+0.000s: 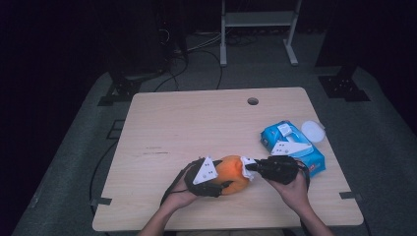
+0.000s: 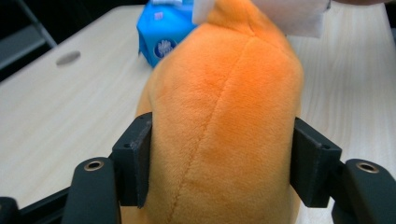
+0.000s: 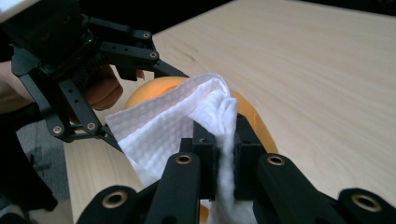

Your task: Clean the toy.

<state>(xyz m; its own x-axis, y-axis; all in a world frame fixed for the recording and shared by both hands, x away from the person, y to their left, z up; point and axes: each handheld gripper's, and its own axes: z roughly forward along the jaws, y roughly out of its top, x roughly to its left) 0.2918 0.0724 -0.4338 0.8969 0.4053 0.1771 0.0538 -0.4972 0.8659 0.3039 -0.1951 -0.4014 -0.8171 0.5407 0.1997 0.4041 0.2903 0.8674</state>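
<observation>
The left gripper [image 1: 222,183] is clamping the orange plush toy [image 1: 231,173] near the table's [image 1: 196,123] near edge; the right gripper [image 1: 252,166] is pinching a white wipe [image 3: 187,126] against the toy's right end.

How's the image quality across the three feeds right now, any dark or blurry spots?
High view: dim, room around the table nearly black. Left gripper view: bright, orange plush toy sharp, blue wipes pack behind it soft. Right gripper view: white wipe crisp, far tabletop slightly blurred.

Orange plush toy [image 2: 224,121] cut off below.
</observation>
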